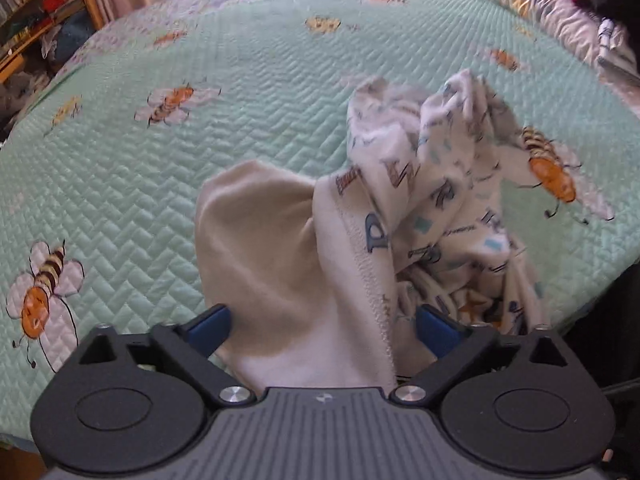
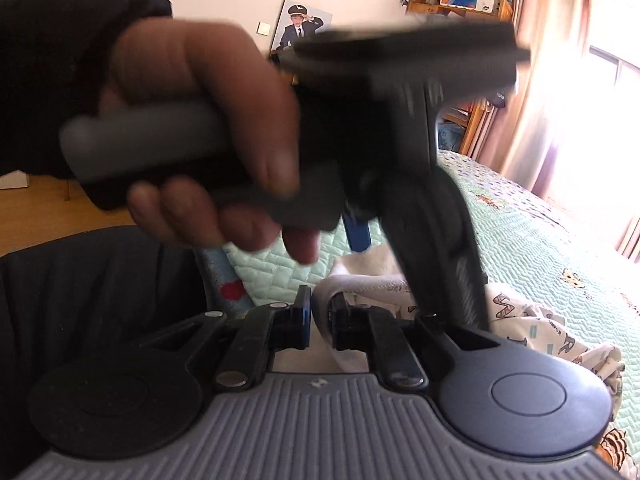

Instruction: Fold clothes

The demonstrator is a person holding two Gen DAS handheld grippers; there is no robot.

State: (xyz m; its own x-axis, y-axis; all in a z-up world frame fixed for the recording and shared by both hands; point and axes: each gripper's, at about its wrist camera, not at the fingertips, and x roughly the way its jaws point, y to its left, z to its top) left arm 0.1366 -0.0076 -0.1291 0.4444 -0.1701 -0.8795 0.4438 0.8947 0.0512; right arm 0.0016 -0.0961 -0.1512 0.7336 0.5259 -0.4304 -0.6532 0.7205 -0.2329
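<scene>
Nearest, the right gripper [image 2: 318, 320] pinches a white hem of the printed garment [image 1: 436, 184], crumpled on the near right of the bee quilt [image 1: 168, 184]. Left gripper [image 1: 324, 328] stands spread around cloth; best close firmly on the stitched edge before lifting.

The printed garment [image 1: 432, 200] hangs bunched between the spread left tongs [image 1: 324, 328] above the bee-patterned quilt [image 1: 200, 152].

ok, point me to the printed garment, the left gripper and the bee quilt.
printed garment [image 1: 436, 196], left wrist view, on the lettered fabric mid-bunch.
left gripper [image 1: 324, 324], left wrist view, midway between its blue fingertips.
bee quilt [image 1: 248, 92], left wrist view, on bare green quilting.
</scene>
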